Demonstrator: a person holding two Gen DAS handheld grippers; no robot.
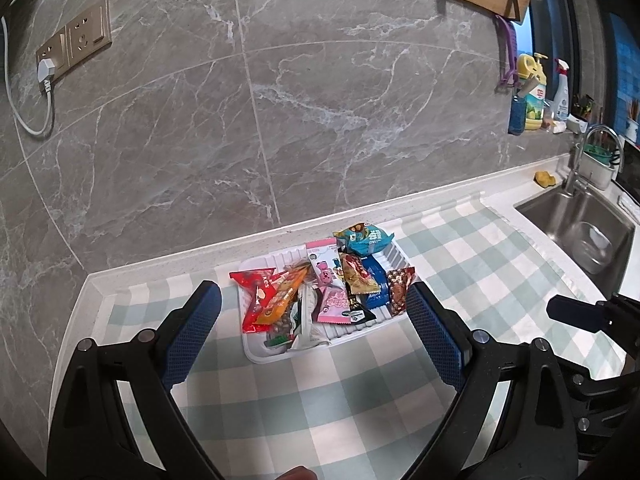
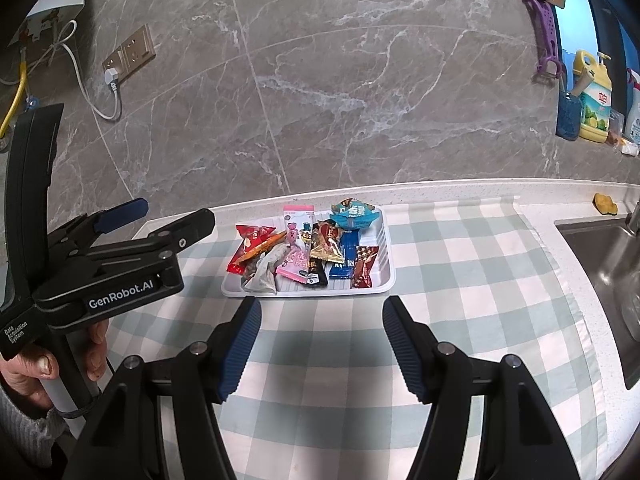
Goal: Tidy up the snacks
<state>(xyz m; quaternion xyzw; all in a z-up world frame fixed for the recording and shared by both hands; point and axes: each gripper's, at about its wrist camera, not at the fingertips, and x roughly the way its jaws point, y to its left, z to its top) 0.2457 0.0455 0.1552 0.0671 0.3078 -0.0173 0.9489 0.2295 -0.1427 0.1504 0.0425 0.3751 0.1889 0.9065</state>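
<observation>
Both grippers held above the checked cloth (image 2: 460,280), short of the white tray (image 2: 386,264), jaws spread wide and pinching nothing. Left gripper (image 1: 316,308) hanging close over the near edge of the tray, so that the snacks (image 1: 320,284) lie just ahead, between its two fingertips; right gripper (image 2: 320,320) a little further back, the tray straight ahead of its open jaws and apart from them. All packets gathered inside the tray, none seen loose on the cloth: red packet (image 1: 256,292) toward the left jaw side, teal bag (image 1: 362,238) at the far side near the wall, brown bar (image 1: 400,288) toward the right jaw side, pink ones in the middle, partly overlapping. Probably kept in a tray to hold them in one place, away from the sink (image 1: 580,236) beyond the right jaw. Fits a finished gathering into the tray, or equally a mixed heap waiting for sorting; not possible to decide from this moment
</observation>
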